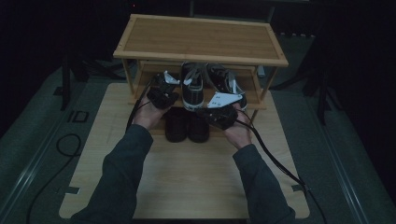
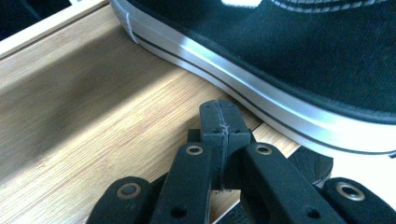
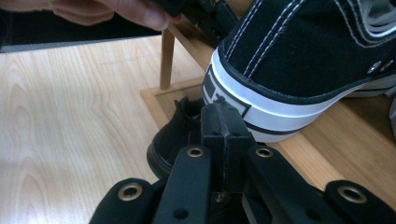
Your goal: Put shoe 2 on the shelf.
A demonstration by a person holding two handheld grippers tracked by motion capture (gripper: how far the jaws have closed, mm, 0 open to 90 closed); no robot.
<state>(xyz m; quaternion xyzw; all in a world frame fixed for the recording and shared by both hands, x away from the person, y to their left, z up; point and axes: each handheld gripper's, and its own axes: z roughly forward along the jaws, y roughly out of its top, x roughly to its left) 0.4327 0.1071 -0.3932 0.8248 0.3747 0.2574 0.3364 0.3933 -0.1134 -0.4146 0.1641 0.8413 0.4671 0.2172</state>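
The left gripper, jaws pressed together and holding nothing, is hovering just beside the black sneaker standing on the rack's middle shelf. The right gripper, also closed and empty, is pointing at the heel of the other black sneaker there.

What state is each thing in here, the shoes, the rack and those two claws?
Left claw: shut, empty, beside a sneaker's sole.
Right claw: shut, empty, at a sneaker's heel.
Black-and-white sneakers: upright on the middle shelf.
Dark shoes: upright on the lowest shelf.
Wooden rack: standing, top shelf bare.
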